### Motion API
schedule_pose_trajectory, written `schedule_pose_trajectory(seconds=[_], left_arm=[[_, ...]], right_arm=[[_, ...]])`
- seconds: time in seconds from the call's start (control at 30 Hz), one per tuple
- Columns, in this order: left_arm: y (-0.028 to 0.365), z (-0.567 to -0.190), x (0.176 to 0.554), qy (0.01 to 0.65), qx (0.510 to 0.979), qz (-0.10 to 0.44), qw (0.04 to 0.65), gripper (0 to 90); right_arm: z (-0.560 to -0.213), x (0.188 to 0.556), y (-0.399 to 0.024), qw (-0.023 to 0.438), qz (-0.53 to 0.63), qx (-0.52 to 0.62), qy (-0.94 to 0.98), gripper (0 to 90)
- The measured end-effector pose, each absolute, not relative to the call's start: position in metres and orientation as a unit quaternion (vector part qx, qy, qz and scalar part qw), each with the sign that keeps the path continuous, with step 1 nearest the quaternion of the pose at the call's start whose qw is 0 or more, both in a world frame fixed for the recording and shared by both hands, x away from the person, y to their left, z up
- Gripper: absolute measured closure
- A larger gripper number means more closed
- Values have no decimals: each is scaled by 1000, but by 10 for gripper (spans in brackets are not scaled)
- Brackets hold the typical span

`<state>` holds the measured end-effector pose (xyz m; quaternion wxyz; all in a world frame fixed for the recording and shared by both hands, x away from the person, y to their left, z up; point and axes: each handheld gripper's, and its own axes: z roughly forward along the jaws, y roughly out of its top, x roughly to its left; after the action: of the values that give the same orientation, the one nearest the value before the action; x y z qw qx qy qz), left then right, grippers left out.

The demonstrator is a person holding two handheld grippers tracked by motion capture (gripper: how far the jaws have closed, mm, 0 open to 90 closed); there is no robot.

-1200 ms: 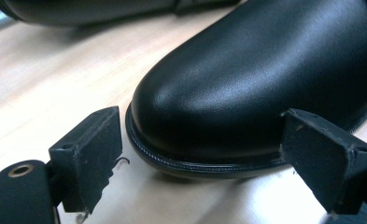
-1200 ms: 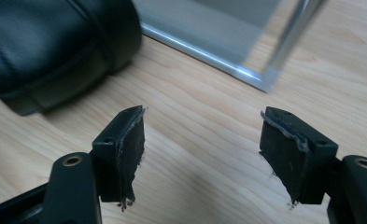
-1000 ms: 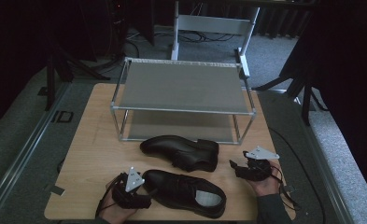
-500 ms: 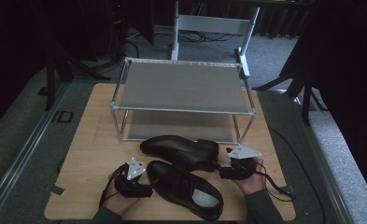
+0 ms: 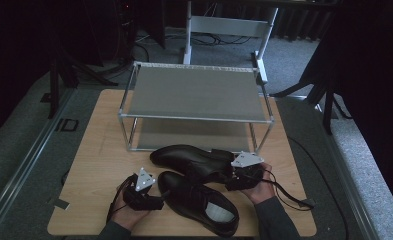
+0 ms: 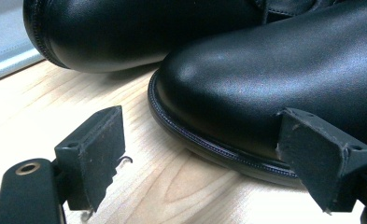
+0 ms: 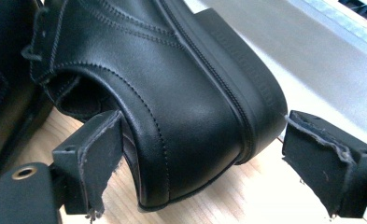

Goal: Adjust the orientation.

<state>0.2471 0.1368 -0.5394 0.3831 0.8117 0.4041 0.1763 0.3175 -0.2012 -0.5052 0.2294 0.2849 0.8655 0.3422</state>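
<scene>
Shoes sit side by side on the worktop (image 5: 89,150) before the rack (image 5: 194,92): your right hand-held gripper (image 5: 234,176), jaws just opening, straddles the far shoe (image 5: 194,157)'s heel ungripped, your left hand-held gripper (image 5: 156,196) gapes released at the near shoe (image 5: 199,202)'s toe, so probably clamp next.

A: What is lying between the left gripper (image 6: 200,158) jaws?
B: The jaws are standing apart, the near black shoe's toe (image 6: 274,88) sitting against the right one.
A: And beyond that toe?
B: Another black shoe (image 6: 139,28) is resting on the wooden tabletop (image 6: 78,93).
</scene>
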Motion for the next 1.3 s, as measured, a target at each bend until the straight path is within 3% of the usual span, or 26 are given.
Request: schedule_pose_trajectory(seconds=[0.3, 0.43, 0.5, 0.93, 1.23, 1.27, 1.3], left_arm=[[137, -540, 248, 405, 810, 176, 385, 156], [137, -540, 250, 406, 810, 175, 386, 156], [137, -540, 250, 406, 809, 175, 387, 156], [136, -540, 251, 409, 807, 175, 388, 157], [136, -541, 251, 410, 806, 177, 389, 159], [136, -541, 251, 411, 806, 176, 389, 159], [136, -541, 251, 411, 806, 176, 389, 159]], right_arm=[[-511, 327, -185, 267, 311, 266, 872, 158], [-509, 329, -180, 289, 310, 261, 868, 230], [-507, 329, -181, 292, 319, 263, 862, 271], [-505, 331, -183, 286, 323, 263, 863, 285], [-499, 333, -182, 305, 327, 257, 857, 446], [-499, 333, -181, 308, 325, 256, 857, 535], [-498, 334, -180, 311, 331, 251, 855, 558]])
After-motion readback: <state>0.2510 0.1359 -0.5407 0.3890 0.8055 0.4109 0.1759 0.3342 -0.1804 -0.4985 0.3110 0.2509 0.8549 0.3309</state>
